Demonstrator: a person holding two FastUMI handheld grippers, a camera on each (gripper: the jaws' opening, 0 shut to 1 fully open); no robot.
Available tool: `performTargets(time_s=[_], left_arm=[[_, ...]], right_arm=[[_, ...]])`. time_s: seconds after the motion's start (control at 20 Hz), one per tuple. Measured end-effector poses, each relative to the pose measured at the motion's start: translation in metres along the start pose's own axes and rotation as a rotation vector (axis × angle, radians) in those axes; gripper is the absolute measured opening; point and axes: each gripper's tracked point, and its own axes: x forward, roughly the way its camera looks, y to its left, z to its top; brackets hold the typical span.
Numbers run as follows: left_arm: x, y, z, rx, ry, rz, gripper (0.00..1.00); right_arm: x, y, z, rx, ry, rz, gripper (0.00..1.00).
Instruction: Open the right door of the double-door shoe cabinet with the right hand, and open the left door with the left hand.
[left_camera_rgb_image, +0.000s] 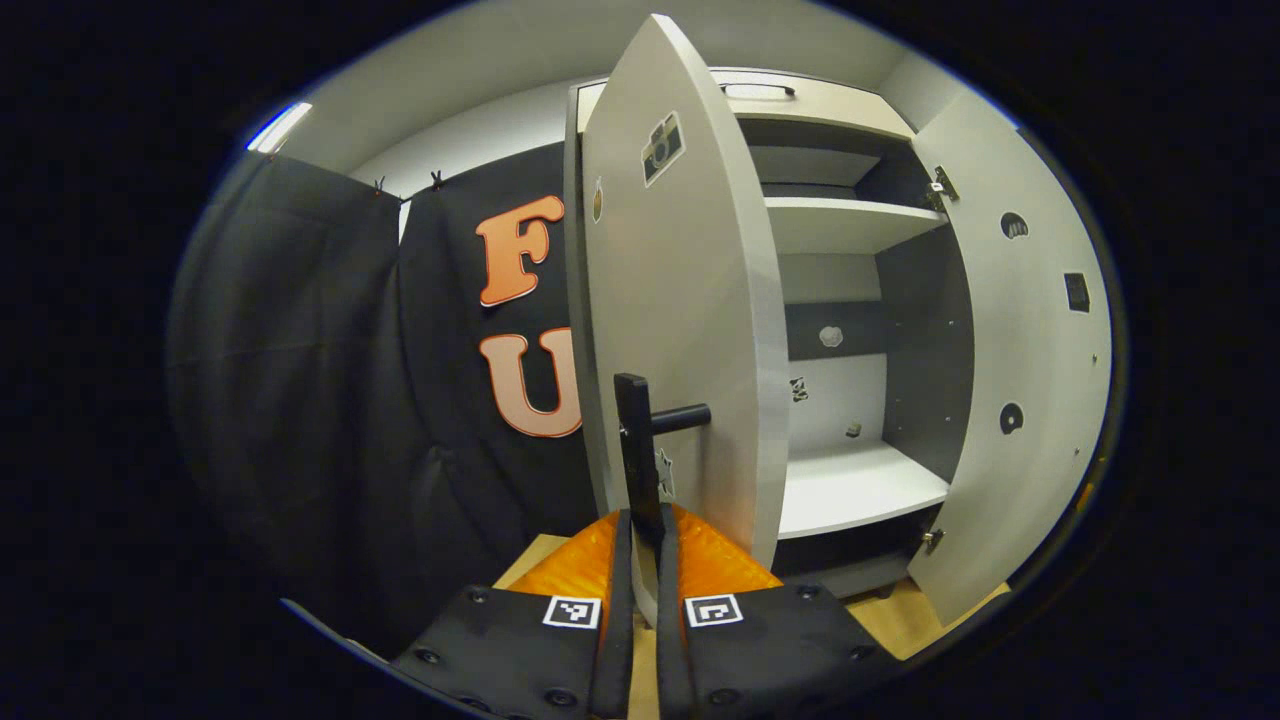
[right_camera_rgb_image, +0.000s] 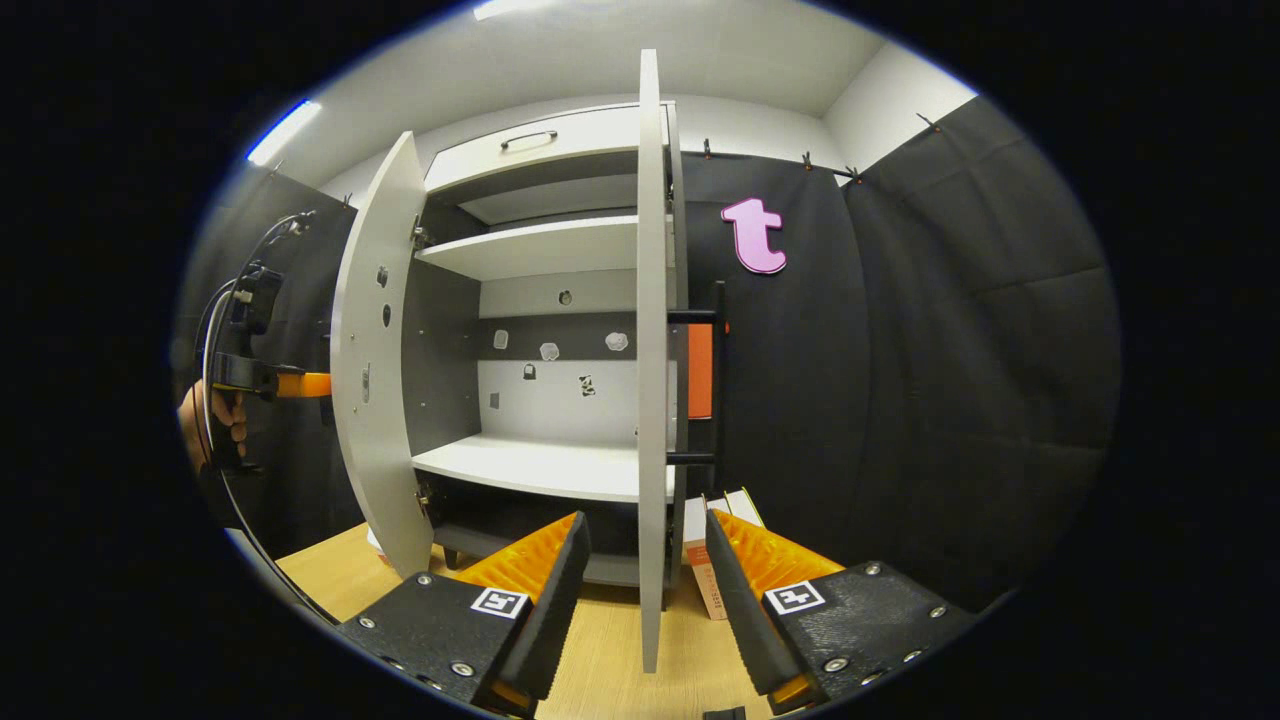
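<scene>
Shoe cabinet (right_camera_rgb_image: 545, 150) both doors swung out; left gripper (left_camera_rgb_image: 645, 545) jaws clenched on left door handle (left_camera_rgb_image: 637, 455) to pull; right gripper (right_camera_rgb_image: 645, 560) jaws released, straddling right door (right_camera_rgb_image: 652, 350) edge.

Box (right_camera_rgb_image: 705, 560) beside cabinet (right_camera_rgb_image: 545, 300), on floor (right_camera_rgb_image: 600, 650)

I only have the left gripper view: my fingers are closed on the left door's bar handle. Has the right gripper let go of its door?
Observer: Yes. The right gripper is open, its fingers apart on either side of the right door edge, not pressing it.
Operator: Is that door's handle in reach?
Observer: The right handle is a dark upright bar on the door's outer face, beyond the fingers.
Operator: Anything on the floor there?
Observer: A box stands on the floor by the cabinet's right side.
Operator: How does my side look from there?
Observer: The left door is swung wide, with a hand on the left gripper behind it.
</scene>
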Motion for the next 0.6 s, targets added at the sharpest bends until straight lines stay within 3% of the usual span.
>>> performTargets(time_s=[0.3,0.55,0.6], left_arm=[[-0.002,0.032,-0.019,0.053,0.03,0.089,0.17],[-0.003,0.047,-0.019,0.001,0.004,0.077,0.1],[-0.004,0.047,-0.02,0.001,0.007,0.074,0.18]], right_arm=[[0.002,0.008,0.003,-0.002,-0.007,0.026,0.72],[0.006,0.018,0.01,-0.012,-0.025,0.059,0.71],[0.006,0.021,0.011,-0.013,-0.023,0.067,0.72]])
